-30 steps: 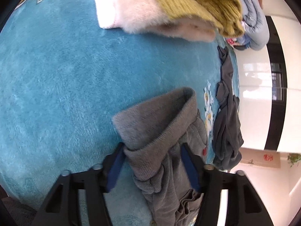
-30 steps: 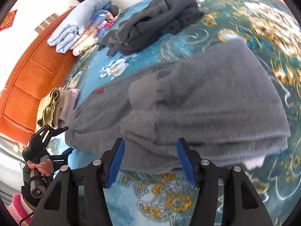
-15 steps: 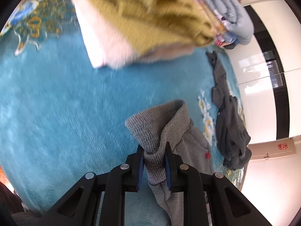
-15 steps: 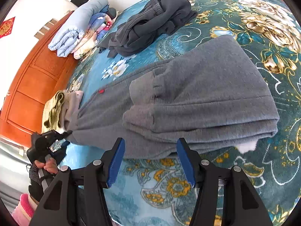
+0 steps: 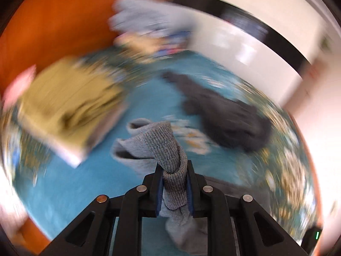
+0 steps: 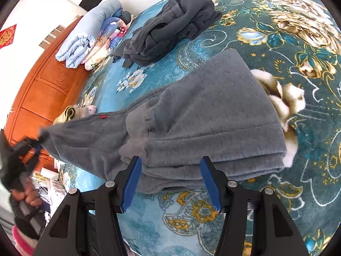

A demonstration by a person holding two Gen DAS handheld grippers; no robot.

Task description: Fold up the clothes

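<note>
Grey fleece trousers lie partly folded on the patterned blue bedspread. My left gripper is shut on their ribbed grey cuff and holds it lifted off the bed. In the right wrist view that leg stretches out to the far left, where the left gripper pulls it taut. My right gripper hangs open just above the near edge of the folded trousers, touching nothing.
A dark grey garment lies crumpled further back on the bed. Folded yellow and pink clothes are stacked at the left. Rolled quilts rest against the orange wooden headboard. White fleece lining pokes out beside the trousers.
My left gripper shut on the ribbed cuff, then lifted and swung it fast, so the left view blurs. The trouser leg is pulled straight. My right gripper stayed open, drifting slightly.
</note>
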